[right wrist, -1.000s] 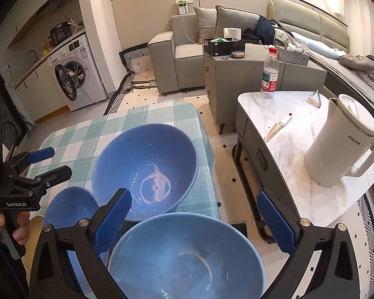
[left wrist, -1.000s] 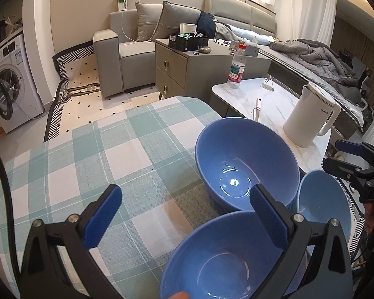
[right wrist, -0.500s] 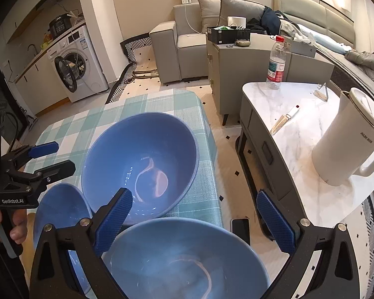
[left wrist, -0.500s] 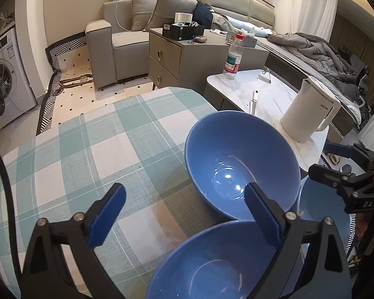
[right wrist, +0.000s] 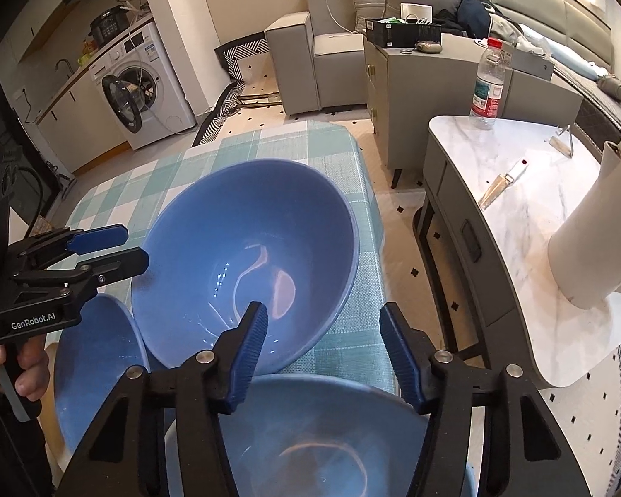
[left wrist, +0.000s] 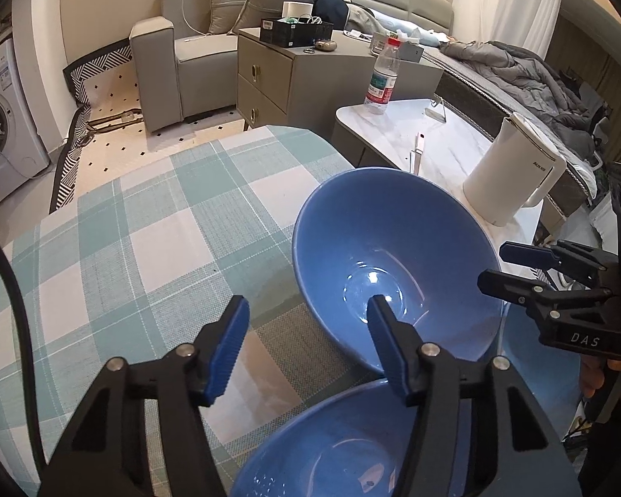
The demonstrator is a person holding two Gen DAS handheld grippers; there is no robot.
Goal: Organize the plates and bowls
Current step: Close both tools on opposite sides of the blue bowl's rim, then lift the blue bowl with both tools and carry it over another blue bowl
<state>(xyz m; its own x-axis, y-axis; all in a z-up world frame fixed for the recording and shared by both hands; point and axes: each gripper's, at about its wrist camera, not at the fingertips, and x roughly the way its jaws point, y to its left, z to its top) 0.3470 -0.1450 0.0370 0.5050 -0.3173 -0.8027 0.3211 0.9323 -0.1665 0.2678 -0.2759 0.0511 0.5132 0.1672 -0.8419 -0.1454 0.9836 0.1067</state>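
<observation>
I am bringing my left tool [left wrist: 306, 348] and right tool [right wrist: 323, 346], jaws just narrowing halfway on nothing, down toward the large glossy blue ceramic bowl [left wrist: 393, 261] resting on the checked desk [left wrist: 153, 227] between them.

Checked tablecloth [left wrist: 153, 248] under three blue bowls [left wrist: 393, 265]

Nearest bowl [right wrist: 310, 447] cut off below

Two close, downward-angled wrist views, both sharing the big blue bowl [left wrist: 393, 265] [right wrist: 248, 265].
</observation>
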